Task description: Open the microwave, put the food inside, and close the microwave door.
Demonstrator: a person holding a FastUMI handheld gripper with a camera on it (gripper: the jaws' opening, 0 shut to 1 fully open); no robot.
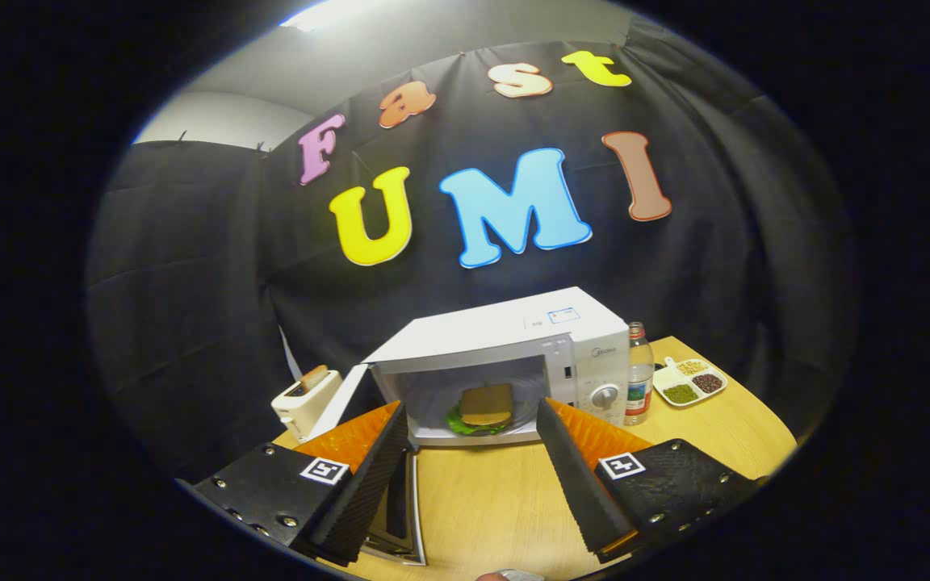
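The white microwave (505, 327) stands on the wooden table (497, 500) just beyond my fingers. Its door (356, 391) is swung wide open to the left, and the door's lower part runs behind my left finger. Inside the cavity lies the food, a sandwich (485, 407) of brown bread over green lettuce, on the glass plate. My gripper (471, 410) is open, its fingers spread wide on either side of the cavity opening, short of it. Nothing is between them.
A cream toaster (306, 399) with a slice of bread in it stands left of the open door. Right of the microwave are a clear bottle (638, 375) and a white divided dish (689, 381) of beans. Bare tabletop lies between my fingers and the microwave.
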